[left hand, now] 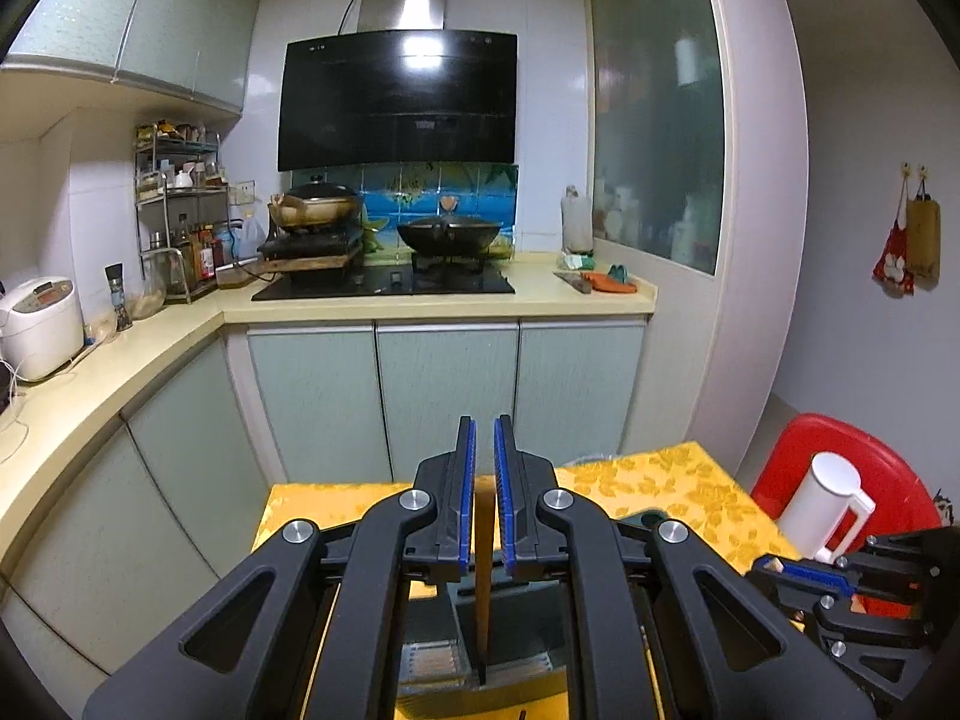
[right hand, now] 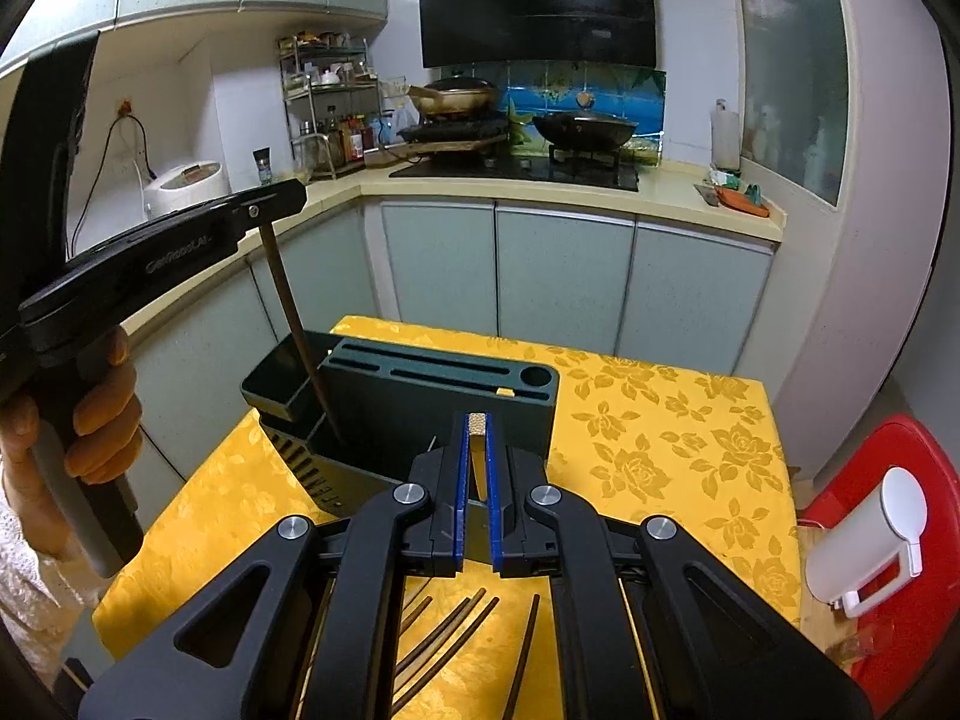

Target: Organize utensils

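On my left, my left gripper [left hand: 485, 438] is pinched narrow on a dark wooden chopstick [right hand: 298, 336], which I hold upright so its lower end drops straight into the open side bin of the dark green utensil holder [right hand: 420, 396]; from the right wrist view the stick's tip is already down inside that compartment, leaning a little toward the block. I keep it vertical because the bin is deep and narrow, and a tilted stick would, I judge, catch on the rim. The holder stands on the yellow flowered tablecloth [right hand: 660, 450], near its far left corner, with the knife slots and round hole running along its top. In the middle, my right gripper [right hand: 478, 438] is closed narrow on a short, pale, rough-ended wooden piece [right hand: 477, 425], held above the holder's near edge; I cannot tell what utensil it belongs to. Below it, more dark chopsticks [right hand: 450, 642] lie loose on the cloth, waiting. Far right, a white jug [right hand: 864, 552] sits on a red stool [right hand: 900, 462], out of the way.
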### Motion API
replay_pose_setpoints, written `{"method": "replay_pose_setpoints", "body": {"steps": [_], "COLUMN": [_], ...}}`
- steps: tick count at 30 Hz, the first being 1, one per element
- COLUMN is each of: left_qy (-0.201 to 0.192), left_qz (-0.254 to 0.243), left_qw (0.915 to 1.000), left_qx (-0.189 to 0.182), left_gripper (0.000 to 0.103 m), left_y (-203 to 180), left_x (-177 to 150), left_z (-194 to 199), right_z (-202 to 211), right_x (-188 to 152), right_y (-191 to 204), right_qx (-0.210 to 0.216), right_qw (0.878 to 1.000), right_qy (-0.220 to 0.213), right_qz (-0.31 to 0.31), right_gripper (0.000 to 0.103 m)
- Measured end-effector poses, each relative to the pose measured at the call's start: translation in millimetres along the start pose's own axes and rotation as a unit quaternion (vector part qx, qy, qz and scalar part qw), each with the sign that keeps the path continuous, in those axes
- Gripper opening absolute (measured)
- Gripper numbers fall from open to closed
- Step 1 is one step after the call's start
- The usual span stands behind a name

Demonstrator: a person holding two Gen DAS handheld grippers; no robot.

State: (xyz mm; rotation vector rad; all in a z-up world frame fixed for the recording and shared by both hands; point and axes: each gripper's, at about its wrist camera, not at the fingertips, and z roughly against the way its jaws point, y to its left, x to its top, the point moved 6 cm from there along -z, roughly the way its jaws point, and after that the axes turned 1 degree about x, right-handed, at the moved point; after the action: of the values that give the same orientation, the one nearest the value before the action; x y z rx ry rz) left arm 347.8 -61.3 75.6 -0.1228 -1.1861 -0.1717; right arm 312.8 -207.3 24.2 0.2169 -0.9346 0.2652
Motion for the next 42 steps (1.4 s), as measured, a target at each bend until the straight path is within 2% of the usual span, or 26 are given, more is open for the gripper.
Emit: {"method": "replay_pose_setpoints", "body": {"steps": [1,2,4,6,7,8,10,13,19,24,31,38,42], "left_qy": [0.003,0.005,0.003,-0.002,-0.003,-0.004,-0.009,-0.013,-0.003,0.015,0.042,0.099,0.118], "left_qz": [-0.001,-0.002,-0.002,0.0,0.0,0.001,0.001,0.004,0.021,0.021,0.005,0.012,0.0], "left_qw": [1.0,1.0,1.0,1.0,1.0,1.0,0.9999,0.9999,0.9997,0.9995,0.998,0.9936,0.9919], "left_qx": [0.0,0.0,0.003,0.006,0.005,0.004,0.007,0.01,0.009,0.018,0.046,0.052,0.047], "left_gripper": [0.009,0.015,0.041,0.051,0.057,0.058,0.065,0.071,0.077,0.079,0.08,0.08,0.08], "left_y": [0.7,2.0,3.5,6.9,7.5,8.6,12.2,17.5,33.7,45.5,54.7,65.0,63.0], "left_x": [-2.1,-3.8,-6.3,-7.3,-7.8,-8.1,-9.3,-12.0,-32.8,-66.5,-123.1,-184.8,-211.0], "left_z": [0.3,1.0,3.5,9.3,11.8,14.7,22.7,33.8,54.7,68.7,87.2,89.9,93.9], "right_z": [-0.8,-1.2,-3.4,-4.0,-3.0,-1.8,4.8,16.3,37.2,54.1,66.4,55.8,51.0], "right_x": [-1.1,-1.5,-2.8,-3.2,-3.3,-2.9,-1.2,1.3,-2.2,-16.3,-57.1,-111.8,-139.6], "right_y": [0.6,0.8,1.6,1.0,0.3,-0.9,-3.4,-5.2,-8.1,-9.8,-7.6,-2.9,-3.2], "right_qx": [0.001,0.002,0.006,0.003,0.002,0.001,-0.006,-0.011,-0.027,-0.033,-0.044,-0.044,-0.045], "right_qw": [1.0,1.0,1.0,1.0,1.0,1.0,1.0,0.999,0.998,0.997,0.996,0.997,0.997], "right_qy": [-0.001,-0.002,0.0,0.0,-0.001,-0.003,-0.017,-0.031,-0.052,-0.067,-0.082,-0.053,-0.036], "right_qz": [-0.002,-0.005,-0.007,-0.009,-0.012,-0.015,-0.025,-0.027,-0.02,-0.02,-0.018,-0.03,-0.042], "right_gripper": [0.006,0.006,0.006,0.011,0.021,0.034,0.042,0.042,0.045,0.048,0.048,0.049,0.049]}}
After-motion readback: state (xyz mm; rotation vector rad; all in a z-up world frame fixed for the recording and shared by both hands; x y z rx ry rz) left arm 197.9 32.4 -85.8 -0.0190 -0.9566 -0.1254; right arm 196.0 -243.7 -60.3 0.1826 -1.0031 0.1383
